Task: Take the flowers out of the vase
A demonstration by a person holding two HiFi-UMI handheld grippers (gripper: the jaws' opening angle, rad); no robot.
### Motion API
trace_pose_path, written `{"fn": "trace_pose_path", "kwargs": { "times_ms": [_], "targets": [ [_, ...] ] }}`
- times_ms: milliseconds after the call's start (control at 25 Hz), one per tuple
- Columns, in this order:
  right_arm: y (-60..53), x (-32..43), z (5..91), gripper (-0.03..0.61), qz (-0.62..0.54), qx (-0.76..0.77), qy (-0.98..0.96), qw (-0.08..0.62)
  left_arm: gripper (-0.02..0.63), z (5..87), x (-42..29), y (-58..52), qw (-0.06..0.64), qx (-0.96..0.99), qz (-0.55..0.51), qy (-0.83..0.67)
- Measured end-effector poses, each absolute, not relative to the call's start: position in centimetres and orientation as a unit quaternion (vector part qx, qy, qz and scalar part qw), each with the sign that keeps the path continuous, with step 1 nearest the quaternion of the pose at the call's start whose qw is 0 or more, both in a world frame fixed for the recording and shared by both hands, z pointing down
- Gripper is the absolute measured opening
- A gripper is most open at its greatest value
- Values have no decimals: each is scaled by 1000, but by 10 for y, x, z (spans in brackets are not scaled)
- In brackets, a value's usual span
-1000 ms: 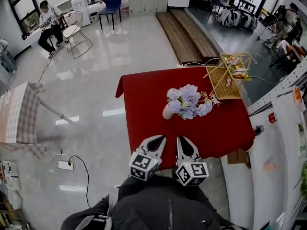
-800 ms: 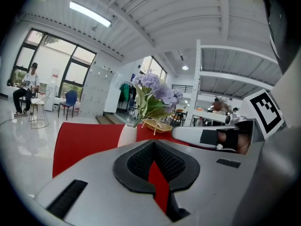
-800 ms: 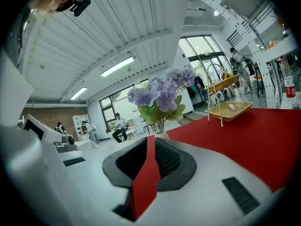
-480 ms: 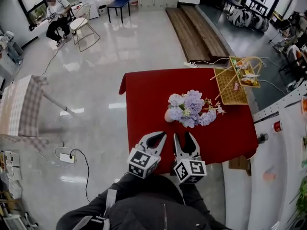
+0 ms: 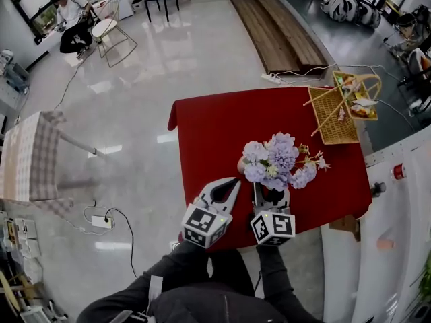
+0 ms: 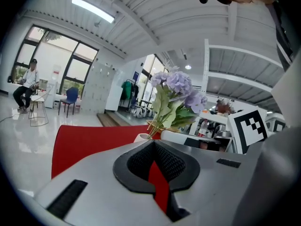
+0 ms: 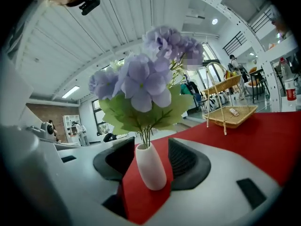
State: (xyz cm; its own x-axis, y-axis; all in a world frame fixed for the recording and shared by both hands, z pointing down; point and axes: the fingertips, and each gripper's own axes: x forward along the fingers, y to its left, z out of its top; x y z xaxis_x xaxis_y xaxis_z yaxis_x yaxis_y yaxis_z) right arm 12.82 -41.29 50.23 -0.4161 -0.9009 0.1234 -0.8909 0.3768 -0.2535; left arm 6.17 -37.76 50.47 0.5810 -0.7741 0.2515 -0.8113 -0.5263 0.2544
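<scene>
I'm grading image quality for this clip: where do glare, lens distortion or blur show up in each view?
Head view: window light glares off the glossy floor and the fisheye bows the edges of the red table, though the flowers look crisp. Left gripper view: the ceiling light strip is blown out, corners black. Right gripper view: white vase sharp, black vignette round the rim.
</scene>
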Motion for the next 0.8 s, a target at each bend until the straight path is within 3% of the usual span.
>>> {"fn": "trace_pose_path", "kwargs": {
  "times_ms": [640,800],
  "targets": [
    [-439,114,495,179,-107,-566,816,56,6,529,43,-380,199,876,74,-432],
    [-438,114,492,91,-98,-571,813,60,6,530,45,-376,203,879,78,-425]
  ]
}}
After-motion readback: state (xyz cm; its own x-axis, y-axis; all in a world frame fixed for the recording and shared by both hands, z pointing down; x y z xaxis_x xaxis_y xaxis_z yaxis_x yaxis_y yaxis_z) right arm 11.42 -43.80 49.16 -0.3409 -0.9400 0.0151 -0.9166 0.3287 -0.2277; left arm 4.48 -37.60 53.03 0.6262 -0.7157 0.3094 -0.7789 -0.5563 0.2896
